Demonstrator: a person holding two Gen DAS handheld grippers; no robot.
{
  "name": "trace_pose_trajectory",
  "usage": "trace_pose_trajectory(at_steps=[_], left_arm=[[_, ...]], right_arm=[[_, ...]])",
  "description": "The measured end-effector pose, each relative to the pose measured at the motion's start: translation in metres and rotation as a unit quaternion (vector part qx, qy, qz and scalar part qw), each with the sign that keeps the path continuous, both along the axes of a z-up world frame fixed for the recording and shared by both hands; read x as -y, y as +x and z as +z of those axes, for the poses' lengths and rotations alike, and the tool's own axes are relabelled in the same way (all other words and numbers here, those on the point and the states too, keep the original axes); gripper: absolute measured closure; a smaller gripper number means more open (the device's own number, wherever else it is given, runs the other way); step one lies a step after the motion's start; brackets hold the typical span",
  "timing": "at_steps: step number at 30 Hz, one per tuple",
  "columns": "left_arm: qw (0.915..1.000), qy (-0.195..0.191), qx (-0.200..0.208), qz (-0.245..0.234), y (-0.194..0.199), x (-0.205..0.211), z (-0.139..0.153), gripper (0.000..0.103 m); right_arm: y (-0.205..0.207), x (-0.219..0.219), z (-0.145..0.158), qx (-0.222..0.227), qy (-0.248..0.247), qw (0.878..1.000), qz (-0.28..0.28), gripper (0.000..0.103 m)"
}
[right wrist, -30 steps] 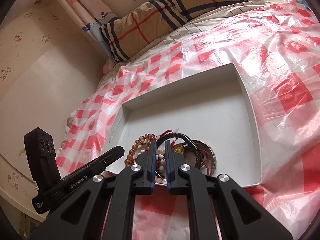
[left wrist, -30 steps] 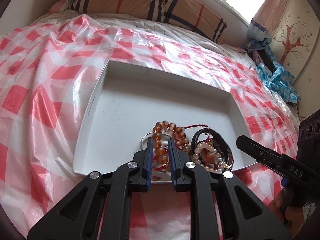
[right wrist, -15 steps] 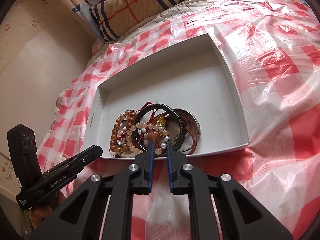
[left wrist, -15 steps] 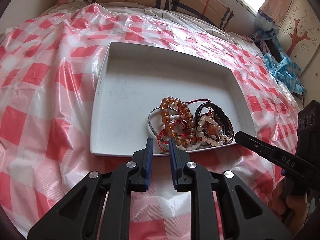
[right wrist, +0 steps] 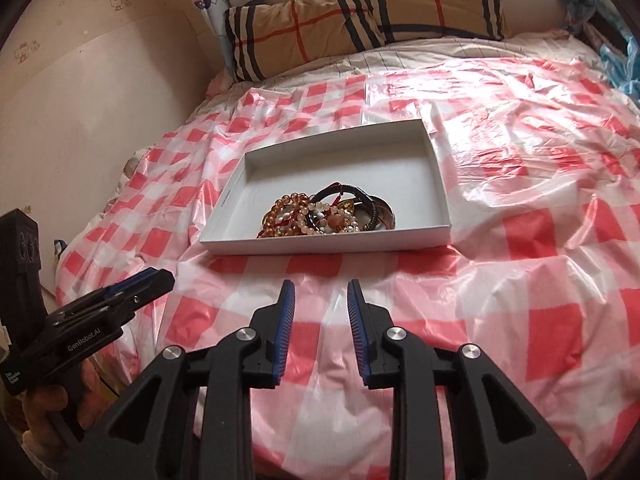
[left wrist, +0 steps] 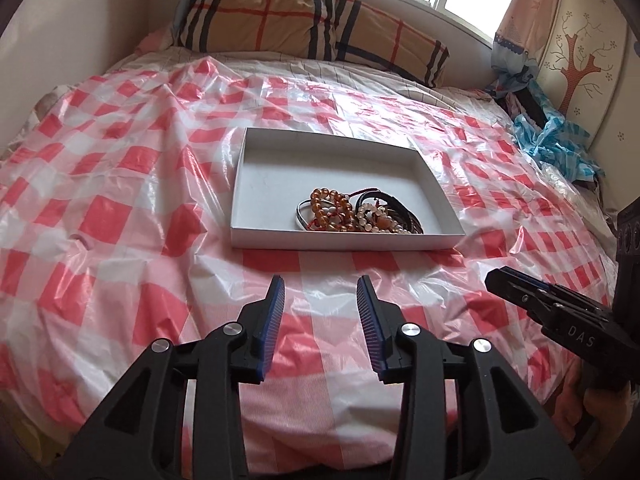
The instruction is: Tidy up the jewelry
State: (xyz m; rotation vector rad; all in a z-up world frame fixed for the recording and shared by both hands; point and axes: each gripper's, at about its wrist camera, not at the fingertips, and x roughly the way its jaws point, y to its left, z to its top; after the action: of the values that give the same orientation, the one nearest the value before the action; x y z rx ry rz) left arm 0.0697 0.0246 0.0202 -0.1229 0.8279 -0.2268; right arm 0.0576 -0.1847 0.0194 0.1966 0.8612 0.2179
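Blue ribbed pads line our left gripper and right gripper; both have just been opening and grasp nothing. Both hover on the near side of the white box, well apart from it. The jewelry lies heaped in the box's near right corner. We judge the strands tangled: lifting one may drag the rest out, or slide the box on the slick checked plastic sheet.

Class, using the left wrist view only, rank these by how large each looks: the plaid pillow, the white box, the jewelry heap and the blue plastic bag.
1. plaid pillow and white box: too alike to rank, and the pillow lies farther away.
2. jewelry heap
3. blue plastic bag, partly cut off at the edge, so unsure.
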Motion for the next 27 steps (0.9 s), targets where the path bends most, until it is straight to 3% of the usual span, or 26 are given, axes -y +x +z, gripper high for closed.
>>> trace_pose_trajectory(at_steps=[5,8,16,23,27], left_arm=[[0.999,0.024,0.038,-0.001,-0.057,0.007,0.025,0.065],[0.9969,0.046,0.064,-0.005,-0.087,0.008,0.042,0.057],[0.9895,0.09,0.113,-0.008,-0.149,-0.002,0.088,0.049],[0.9925,0.078,0.094,0.0,-0.198,-0.013,0.09,0.039],[0.9935,0.076,0.084,0.01,-0.221,-0.018,0.08,0.024]], right_arm=[[-0.059,-0.002,0.017,0.035,-0.037,0.998,-0.024,0.07],[-0.09,-0.002,0.034,0.064,-0.067,0.995,-0.033,0.064],[-0.175,0.004,0.08,0.121,-0.105,0.986,-0.045,0.064],[-0.227,-0.008,0.082,0.121,-0.086,0.987,-0.055,0.055],[-0.244,-0.026,0.079,0.12,-0.088,0.988,-0.041,0.05]])
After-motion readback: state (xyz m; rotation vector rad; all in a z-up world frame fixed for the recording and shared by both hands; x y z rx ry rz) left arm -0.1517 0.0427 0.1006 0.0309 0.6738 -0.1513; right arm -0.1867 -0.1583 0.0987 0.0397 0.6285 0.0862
